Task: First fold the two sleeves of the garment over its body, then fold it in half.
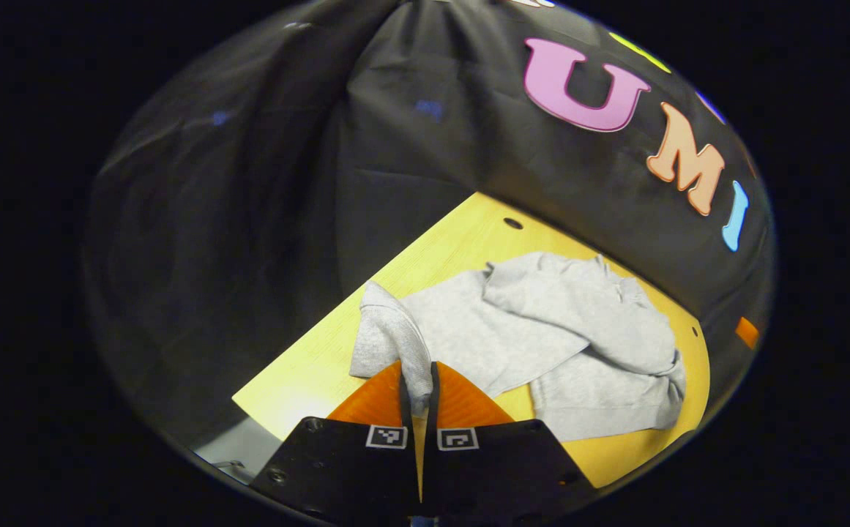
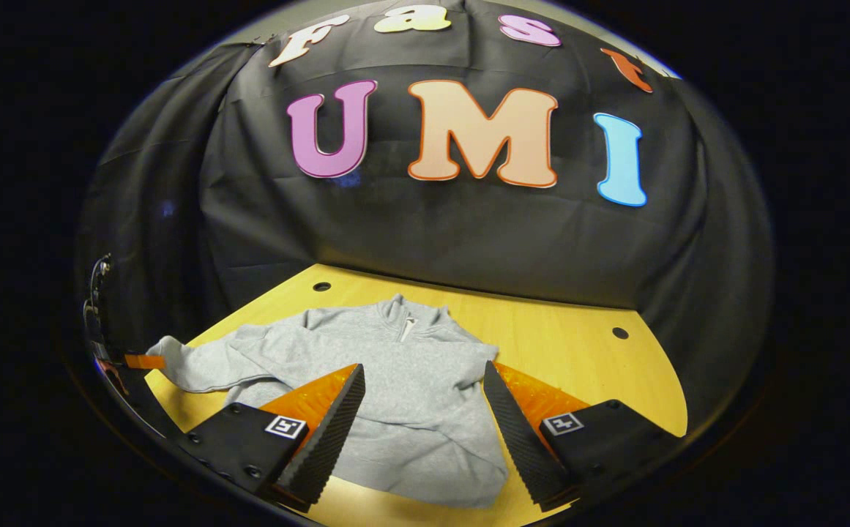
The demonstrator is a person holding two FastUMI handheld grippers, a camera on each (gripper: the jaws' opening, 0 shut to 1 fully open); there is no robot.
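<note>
grey garment (image 2: 403,380) spread on the yellow worktop (image 2: 578,351), 1 sleeve already across its body. left tool (image 1: 419,391) pinches the other sleeve (image 1: 392,333), lifted. right tool (image 2: 425,432) wide apart above the hem.

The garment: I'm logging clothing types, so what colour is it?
Plain light grey garment, with a short zip at the collar; clearest in the right gripper view.

Right gripper (image 2: 425,421) spread wide above grey garment (image 2: 410,395) on yellow table (image 2: 578,344); collar beyond the fingers, one sleeve (image 2: 190,366) trailing off to the left.
</note>
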